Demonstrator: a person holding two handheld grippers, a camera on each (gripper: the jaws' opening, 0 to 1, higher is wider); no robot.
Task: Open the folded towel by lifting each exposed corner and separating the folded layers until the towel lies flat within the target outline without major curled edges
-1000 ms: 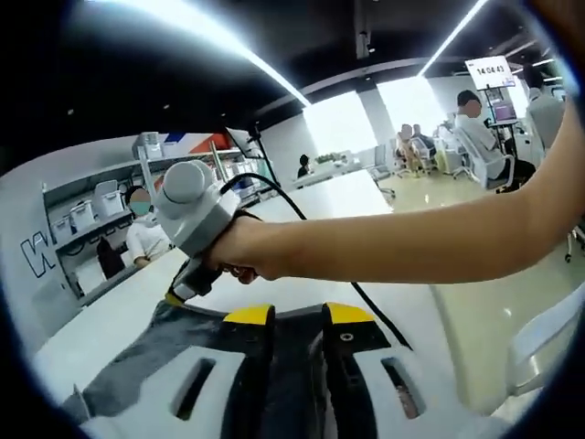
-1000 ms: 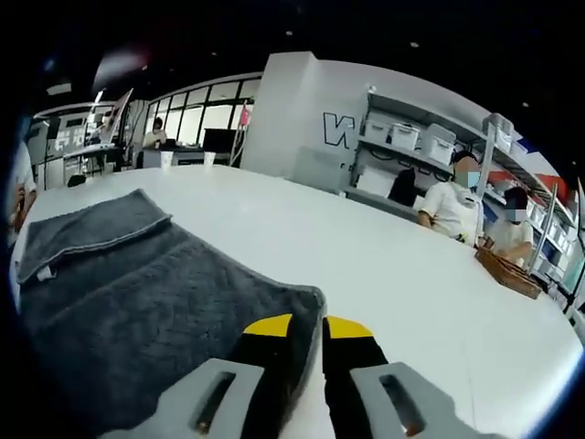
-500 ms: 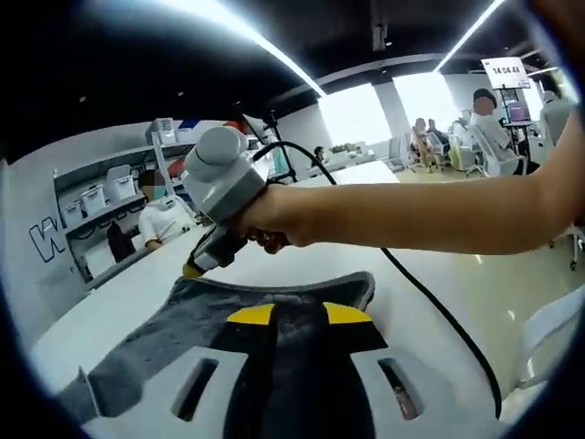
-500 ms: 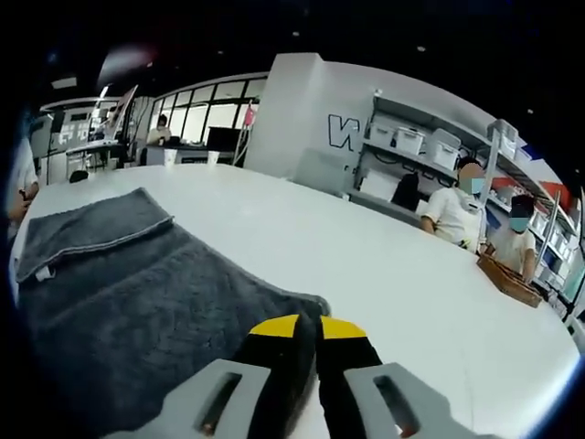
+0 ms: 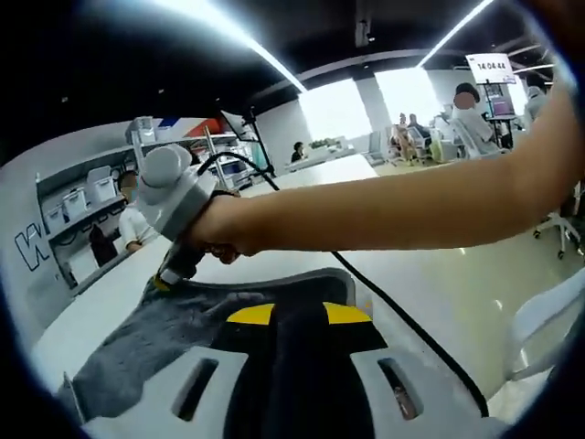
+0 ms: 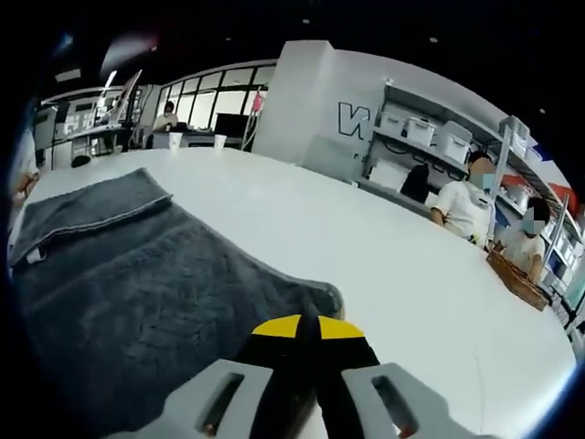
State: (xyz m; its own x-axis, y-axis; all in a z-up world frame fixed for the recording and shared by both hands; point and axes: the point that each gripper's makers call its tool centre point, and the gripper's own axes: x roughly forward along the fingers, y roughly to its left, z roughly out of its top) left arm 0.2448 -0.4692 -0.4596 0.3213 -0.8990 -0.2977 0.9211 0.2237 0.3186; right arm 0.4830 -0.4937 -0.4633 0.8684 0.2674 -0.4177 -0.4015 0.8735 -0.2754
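Observation:
A dark grey towel (image 6: 119,274) lies folded on the white table (image 6: 411,265), a lighter hemmed layer at its far left. My right gripper (image 6: 308,327) is shut on the towel's near corner, which puckers up just ahead of the yellow tips. In the left gripper view the towel (image 5: 183,320) runs from my left gripper (image 5: 297,315), whose yellow-tipped jaws are shut on a thick fold of it, to the right gripper (image 5: 164,279). A hand holds that one, pinching the far corner. No target outline is visible.
A black cable (image 5: 402,315) trails from the right gripper across the table (image 5: 393,265) toward its edge. A white chair (image 5: 548,320) stands beyond that edge. A wooden tray (image 6: 521,274) sits at the table's far side, with seated people and shelves of bins behind.
The right gripper's jaws have closed fully on the towel corner, which now bunches up. In the left gripper view the right gripper sits further left and lower on the towel.

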